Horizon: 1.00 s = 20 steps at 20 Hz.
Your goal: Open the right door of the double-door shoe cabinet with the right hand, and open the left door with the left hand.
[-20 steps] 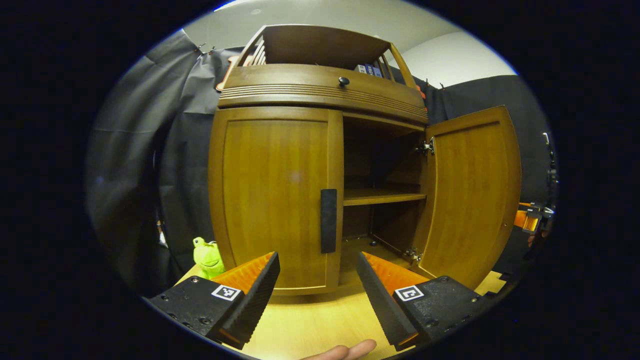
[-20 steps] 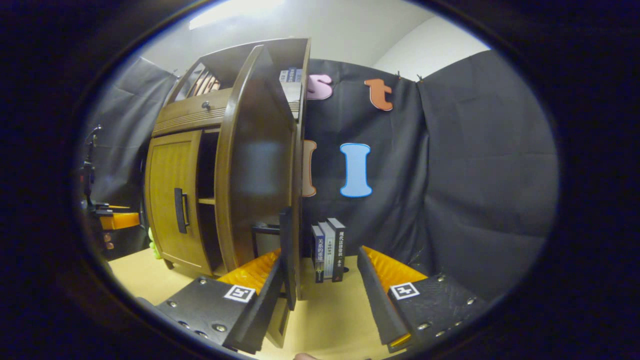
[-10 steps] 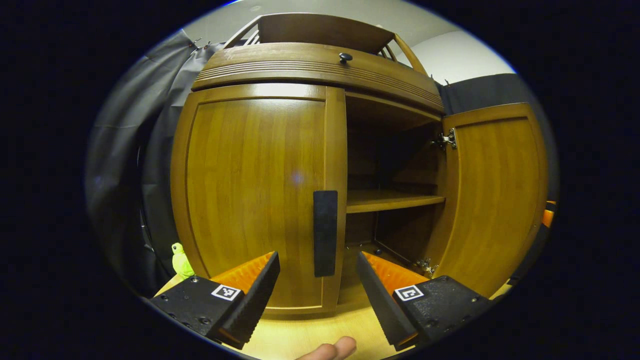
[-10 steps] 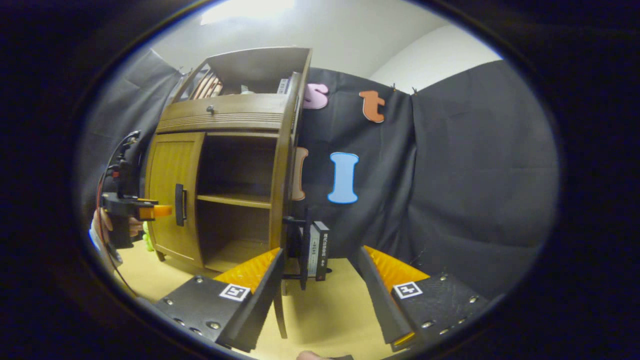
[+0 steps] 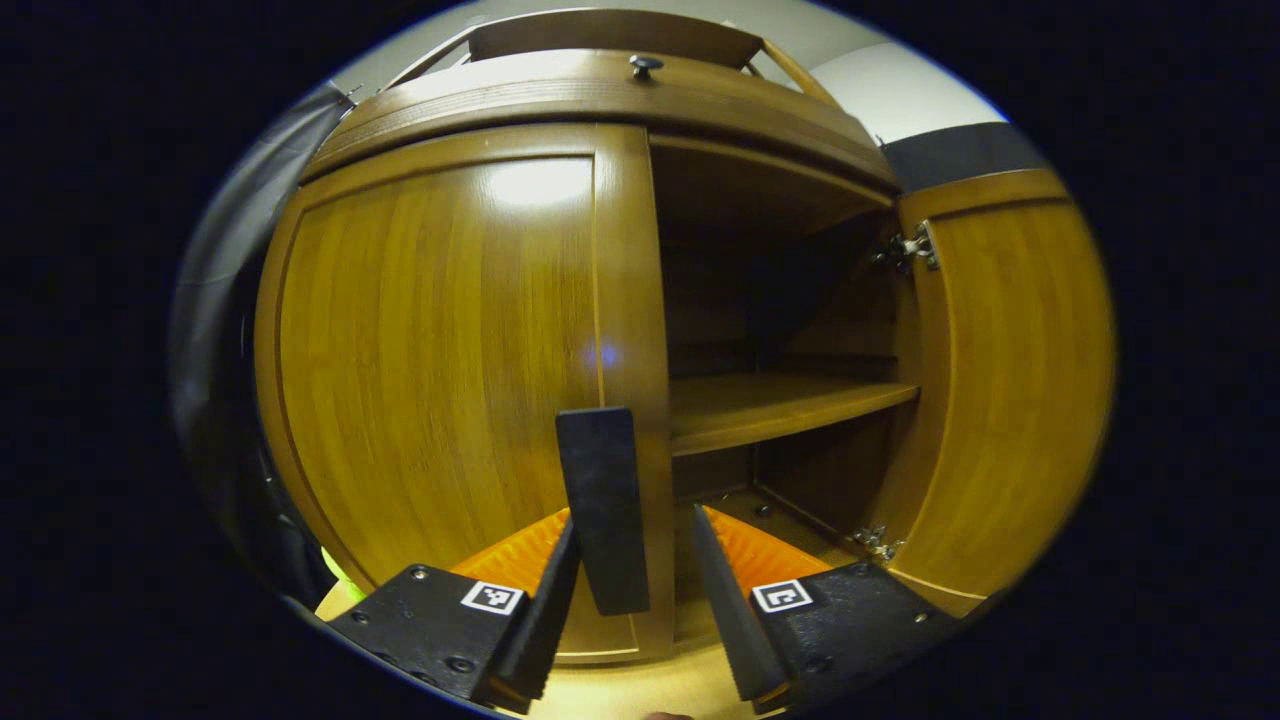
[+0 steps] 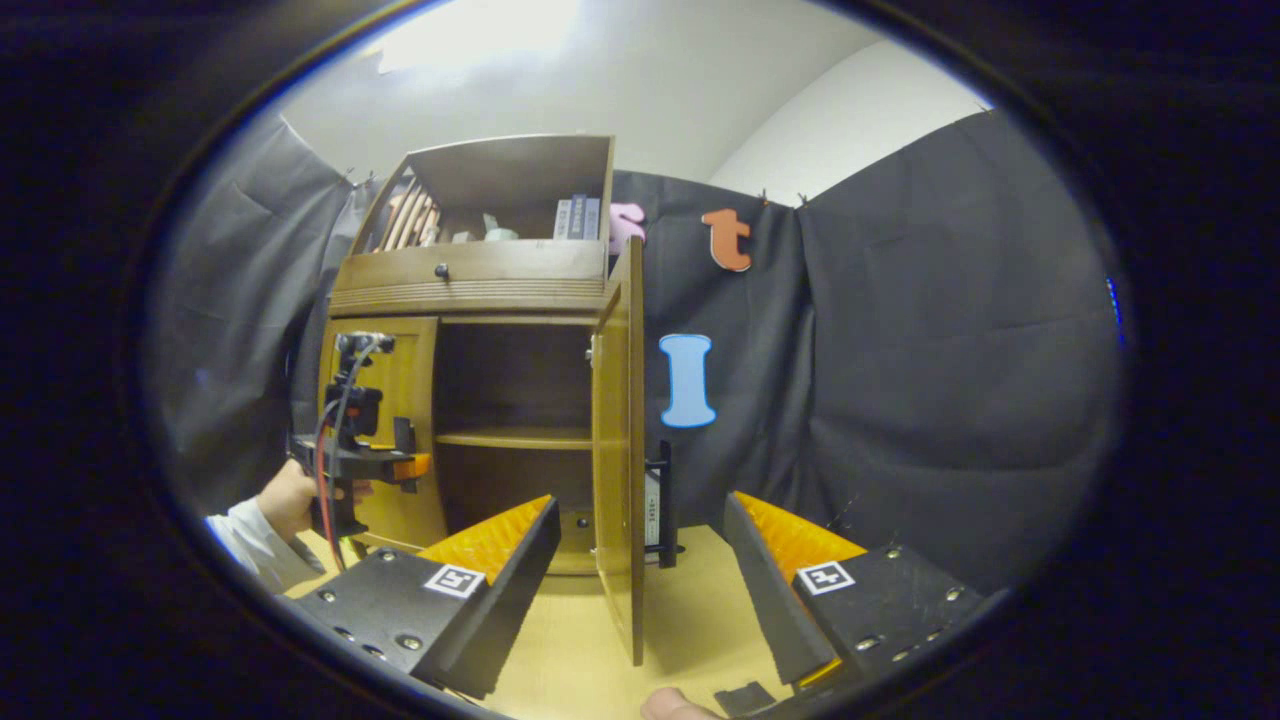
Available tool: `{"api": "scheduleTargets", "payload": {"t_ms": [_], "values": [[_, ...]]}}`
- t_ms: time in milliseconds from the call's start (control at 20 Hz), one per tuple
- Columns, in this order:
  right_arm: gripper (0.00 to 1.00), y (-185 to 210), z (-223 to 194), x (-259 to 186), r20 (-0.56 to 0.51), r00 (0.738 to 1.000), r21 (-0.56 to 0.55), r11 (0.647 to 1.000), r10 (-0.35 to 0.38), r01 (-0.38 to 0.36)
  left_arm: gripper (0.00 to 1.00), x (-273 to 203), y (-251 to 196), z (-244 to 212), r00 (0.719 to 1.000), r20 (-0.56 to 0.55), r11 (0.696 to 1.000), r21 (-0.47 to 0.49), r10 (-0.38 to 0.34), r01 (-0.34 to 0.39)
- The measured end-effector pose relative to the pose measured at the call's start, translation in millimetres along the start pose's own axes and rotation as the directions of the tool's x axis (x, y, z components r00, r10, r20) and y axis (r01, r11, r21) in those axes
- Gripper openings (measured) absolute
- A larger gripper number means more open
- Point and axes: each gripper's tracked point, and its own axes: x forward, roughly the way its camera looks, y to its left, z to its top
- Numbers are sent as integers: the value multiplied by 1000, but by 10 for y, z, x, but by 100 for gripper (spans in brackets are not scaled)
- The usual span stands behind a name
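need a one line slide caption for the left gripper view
Left gripper open around the handle of the closed left door, right door already swung open.

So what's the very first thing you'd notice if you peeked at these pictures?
Probably the big wooden shoe cabinet, with its right door swung wide open so you can see the bare shelf inside. Next, the left gripper, whose fingers sit either side of the dark handle on the closed left door. In the right gripper view, the right gripper hangs open in front of the opened door's edge.
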Motion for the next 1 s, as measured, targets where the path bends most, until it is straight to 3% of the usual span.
{"api": "scheduleTargets", "payload": {"t_ms": [50, 100, 200, 300, 1000], "values": [[98, 20, -10, -40, -2, 1000, 13, 1000, 0, 0, 61, 33, 111, -46, 999, -14, 999, -10, 35, -35], [98, 35, -20, -75, -6, 1000, 27, 1000, 0, 0, 51, -35, 79, -31, 1000, -6, 998, -65, 13, -13], [98, 51, -6, -126, -8, 1000, 58, 998, -3, 3, 31, 43, 30, -55, 1000, -1, 997, -77, -5, 4], [98, 91, 9, -188, -5, 1000, 69, 998, 5, -4, 31, 29, 37, -25, 1000, 20, 999, -42, -22, 23], [98, 356, -4, -417, -7, 1000, 37, 999, 22, -22, 30, -122, -21, 74, 991, 44, 989, -76, -124, 127]]}}
